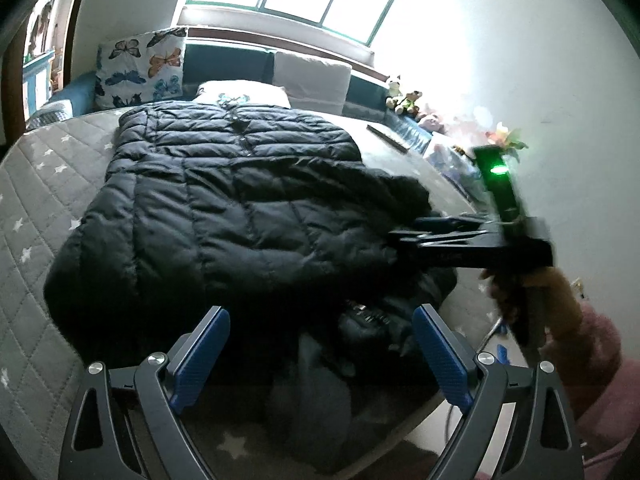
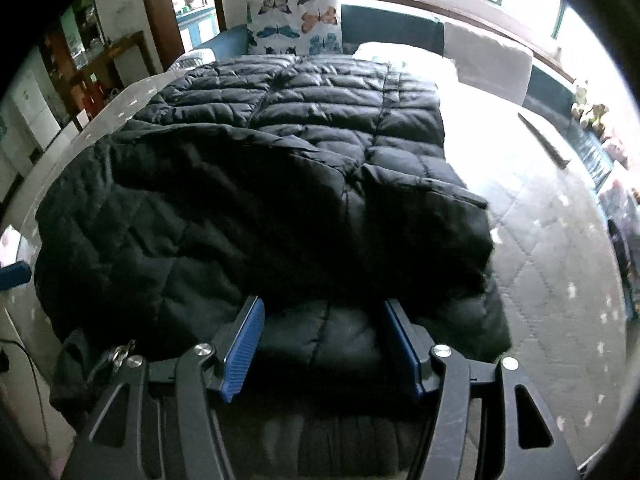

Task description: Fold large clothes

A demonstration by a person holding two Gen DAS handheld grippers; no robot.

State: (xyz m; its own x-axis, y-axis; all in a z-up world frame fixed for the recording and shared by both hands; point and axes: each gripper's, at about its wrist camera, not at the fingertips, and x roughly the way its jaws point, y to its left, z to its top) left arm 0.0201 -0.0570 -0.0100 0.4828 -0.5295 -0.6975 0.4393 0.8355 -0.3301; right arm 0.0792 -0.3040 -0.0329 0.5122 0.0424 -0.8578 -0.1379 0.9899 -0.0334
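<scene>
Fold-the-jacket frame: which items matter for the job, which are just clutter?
Job: black puffer jacket, left gripper, right gripper, quilted star mattress.
Clutter: butterfly pillow, white pillow, stuffed toys, grey cushion.

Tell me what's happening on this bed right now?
A person with a claw in each hand is folding a black puffer jacket spread on the quilted mattress. The right claw sits open over the jacket's near edge, padding bulging between its pads. The left claw hangs open above the bunched near end, gripping nothing. One side is already folded over.
</scene>
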